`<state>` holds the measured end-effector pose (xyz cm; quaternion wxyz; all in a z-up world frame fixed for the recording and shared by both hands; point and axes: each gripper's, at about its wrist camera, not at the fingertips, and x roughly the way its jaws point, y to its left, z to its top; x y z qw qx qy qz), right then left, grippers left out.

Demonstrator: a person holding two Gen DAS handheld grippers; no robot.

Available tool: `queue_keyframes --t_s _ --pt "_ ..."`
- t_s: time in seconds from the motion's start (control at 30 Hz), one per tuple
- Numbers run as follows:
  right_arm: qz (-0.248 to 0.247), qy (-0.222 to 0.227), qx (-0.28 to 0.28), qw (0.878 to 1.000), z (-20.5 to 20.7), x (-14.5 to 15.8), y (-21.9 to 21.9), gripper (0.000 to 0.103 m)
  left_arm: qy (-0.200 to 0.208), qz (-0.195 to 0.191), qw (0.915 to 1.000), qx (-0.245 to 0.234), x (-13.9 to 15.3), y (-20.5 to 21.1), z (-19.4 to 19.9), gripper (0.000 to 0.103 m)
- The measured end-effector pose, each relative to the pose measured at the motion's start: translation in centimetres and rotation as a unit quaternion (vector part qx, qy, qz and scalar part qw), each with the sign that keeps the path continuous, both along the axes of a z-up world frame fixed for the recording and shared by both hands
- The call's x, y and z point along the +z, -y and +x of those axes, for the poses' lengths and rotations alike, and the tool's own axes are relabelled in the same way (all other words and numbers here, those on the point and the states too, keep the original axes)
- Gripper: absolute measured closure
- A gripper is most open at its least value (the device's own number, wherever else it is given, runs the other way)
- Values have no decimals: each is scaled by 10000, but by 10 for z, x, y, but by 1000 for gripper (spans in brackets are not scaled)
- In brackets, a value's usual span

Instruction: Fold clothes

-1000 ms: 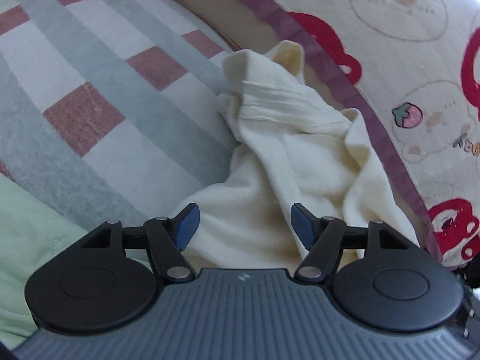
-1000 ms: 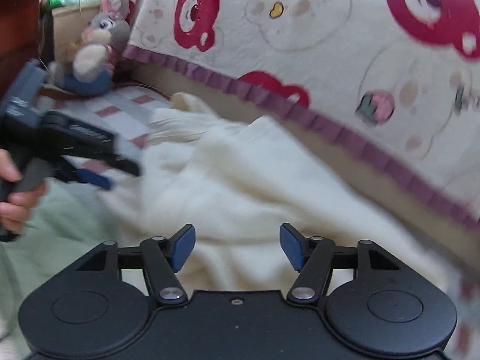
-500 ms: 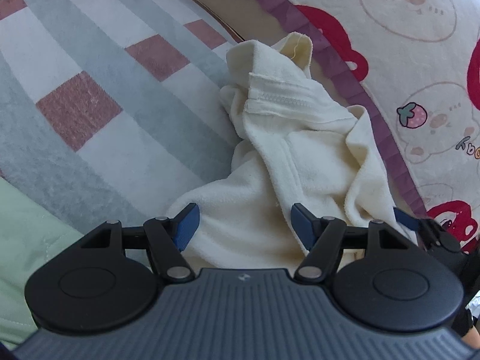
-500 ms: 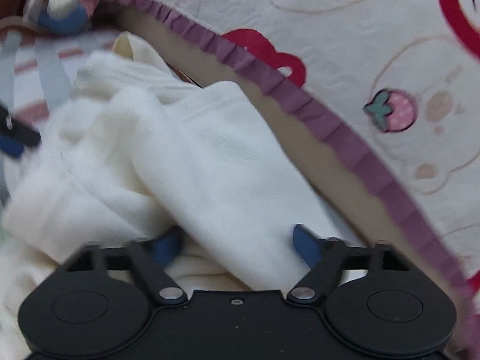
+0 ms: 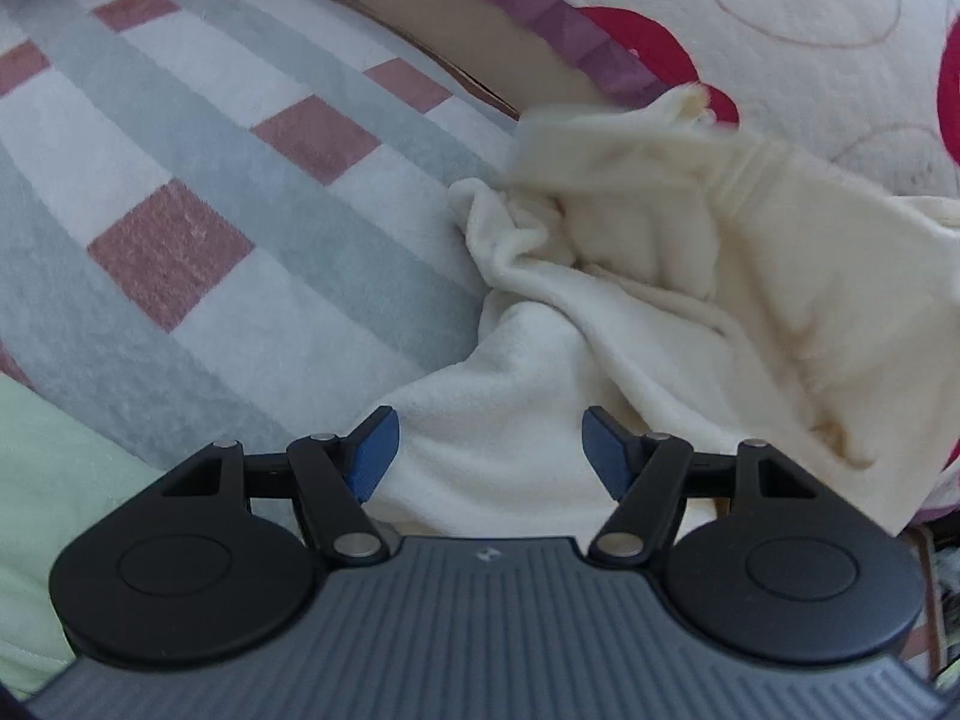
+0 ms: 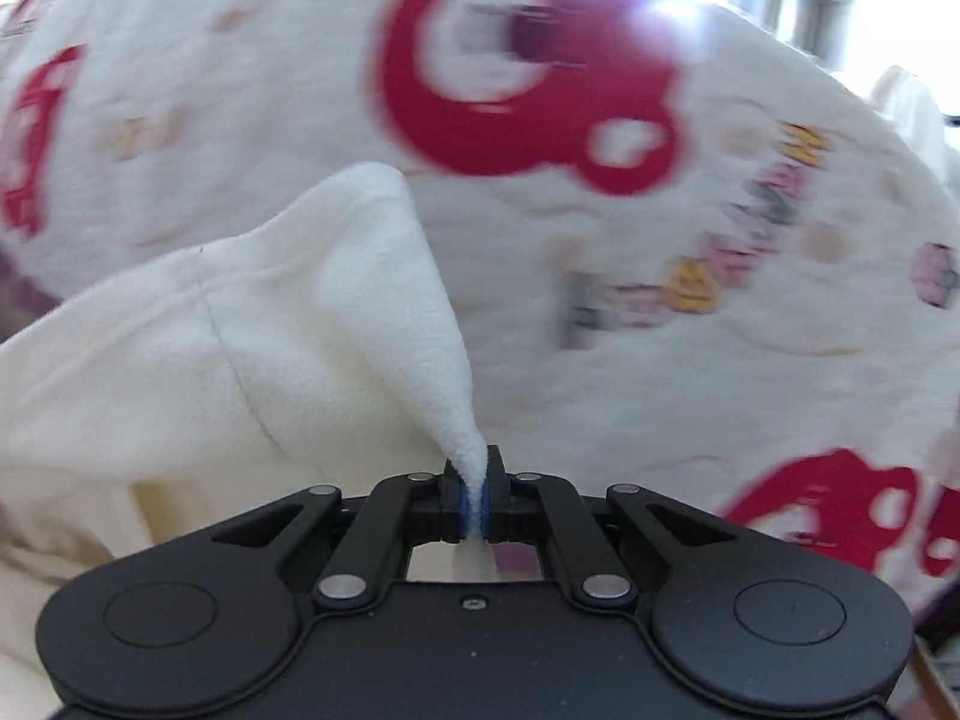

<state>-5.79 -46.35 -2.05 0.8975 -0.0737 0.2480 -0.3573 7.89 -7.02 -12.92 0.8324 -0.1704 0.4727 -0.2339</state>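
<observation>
A cream fleece garment [image 5: 630, 312] lies crumpled on a checked bed sheet [image 5: 198, 180], against a bear-print quilt. My left gripper [image 5: 485, 447] is open, its blue pads either side of the garment's near edge, just above it. My right gripper [image 6: 476, 501] is shut on a pinched fold of the same cream garment [image 6: 240, 360], which stretches up and to the left from the jaws. The right wrist view is blurred by motion.
The white quilt with red bears and a purple frill [image 5: 780, 18] rises behind and to the right of the garment, and fills the right wrist view [image 6: 660, 240]. A pale green cloth [image 5: 42, 480] lies at the near left.
My right gripper has closed on a fold of the garment and lifted it. The garment's right side has been pulled up and spread. My left gripper stayed open over the near edge.
</observation>
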Motion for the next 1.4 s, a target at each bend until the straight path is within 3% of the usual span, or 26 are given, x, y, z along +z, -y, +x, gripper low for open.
queue_keyframes --t_s 0.2,0.3,0.37,0.43,0.5,0.57,0.67,0.77,0.9,0.93,1.0,1.07,1.13,1.17,1.2,1.23,1.27,1.4 --pt "-202 -247 -1137 9930 -37 -27 51 100 158 481 9982 -327 -4 24 0 34" --pt "-41 -324 -2349 9715 -58 -54 90 97 206 645 9965 -485 -6 32 -1 34" --pt "518 -236 -2789 9586 -72 -68 106 92 175 658 9965 -492 -7 33 0 33" --pt "866 -55 -2504 9642 -82 -75 97 87 174 697 9962 -485 -9 34 2 32" --pt "899 -69 -2081 9739 -83 -80 79 67 178 760 9955 -533 -12 38 4 31" --pt "733 -235 -1427 9868 -75 -83 48 64 255 928 9930 -688 -14 46 7 30" --pt "1088 -353 -45 9934 -55 -81 2 58 369 1117 9889 -903 -16 53 12 29" --pt "1644 -310 1123 9795 -33 -74 -43 48 213 938 9916 -861 -17 46 15 27" --pt "2027 -568 2403 9476 1 -79 -109 33 -233 418 9975 -526 -19 22 20 27" --pt "2059 -672 2687 9385 9 -82 -125 33 -279 302 9982 -447 -18 16 18 27" --pt "1661 -1154 2988 9327 26 -97 -156 32 -378 131 9986 -351 -20 7 17 27" --pt "1215 -1643 3237 9238 42 -114 -186 33 -480 13 9984 -306 -24 1 16 27" --pt "231 -2272 2954 9277 57 -137 -208 33 -468 2 9984 -321 -25 0 17 28" --pt "-75 -2375 2864 9282 60 -145 -210 34 -414 43 9985 -354 -24 2 17 29" --pt "-319 -2439 2771 9288 63 -151 -211 46 -361 85 9986 -388 -24 4 17 30" --pt "-164 -2274 2674 9362 60 -144 -204 64 -306 145 9985 -433 -23 5 16 30" --pt "-10 -2108 2575 9430 58 -136 -196 90 -240 212 9983 -495 -22 7 15 31" --pt "479 -1283 2043 9693 40 -95 -166 91 -126 321 9978 -566 -19 7 13 33"
